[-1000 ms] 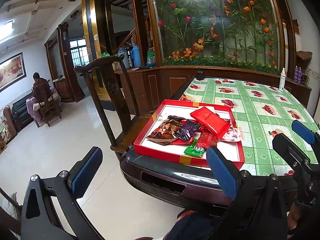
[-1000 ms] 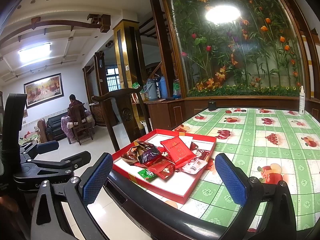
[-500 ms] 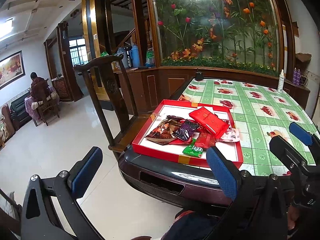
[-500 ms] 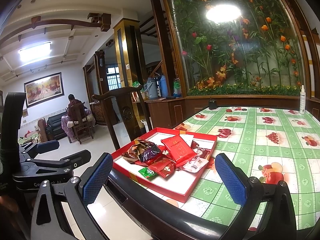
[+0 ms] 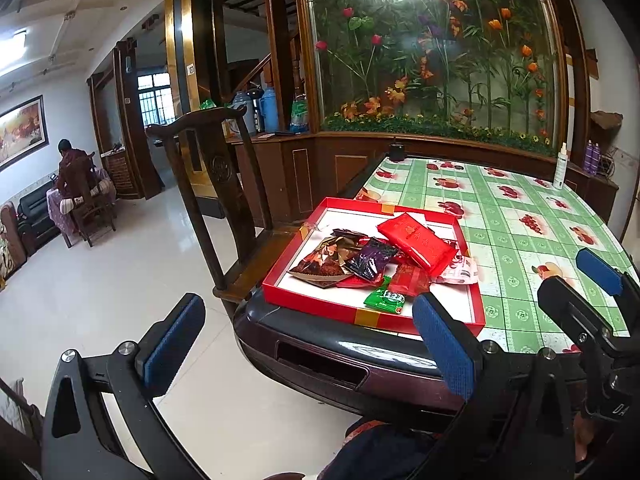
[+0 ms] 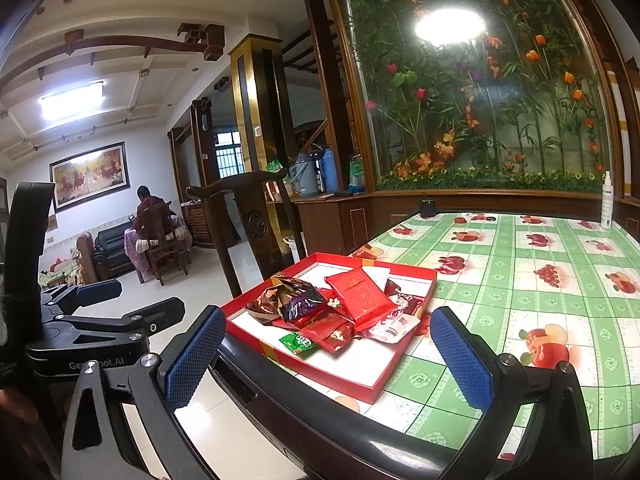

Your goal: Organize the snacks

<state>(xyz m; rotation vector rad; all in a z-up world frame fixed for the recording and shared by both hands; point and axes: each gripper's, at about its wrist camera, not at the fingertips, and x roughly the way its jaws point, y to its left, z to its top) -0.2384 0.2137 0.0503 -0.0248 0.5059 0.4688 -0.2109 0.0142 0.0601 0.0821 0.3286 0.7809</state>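
Observation:
A shallow red box [image 5: 316,309] sits at the near left corner of the table and holds a pile of snacks. On top lies a flat red packet [image 5: 416,240], with a purple packet [image 5: 370,258], a brown and gold bag [image 5: 324,264], a small green packet [image 5: 384,300] and a white and pink packet [image 5: 460,270] around it. My left gripper [image 5: 308,346] is open and empty, short of the table's edge. My right gripper [image 6: 328,356] is also open and empty, with the box [image 6: 320,372] and the red packet [image 6: 358,292] framed between its pads.
A green checked cloth [image 5: 520,216] covers the dark wooden table. A dark wooden chair [image 5: 216,200] stands against the table's left side by the box. At the far end stand a white spray bottle [image 5: 560,166] and a small black pot [image 5: 396,152]. A person [image 5: 74,176] sits far off at left.
Both grippers have drifted only slightly and stay open. The snacks and the box have not moved.

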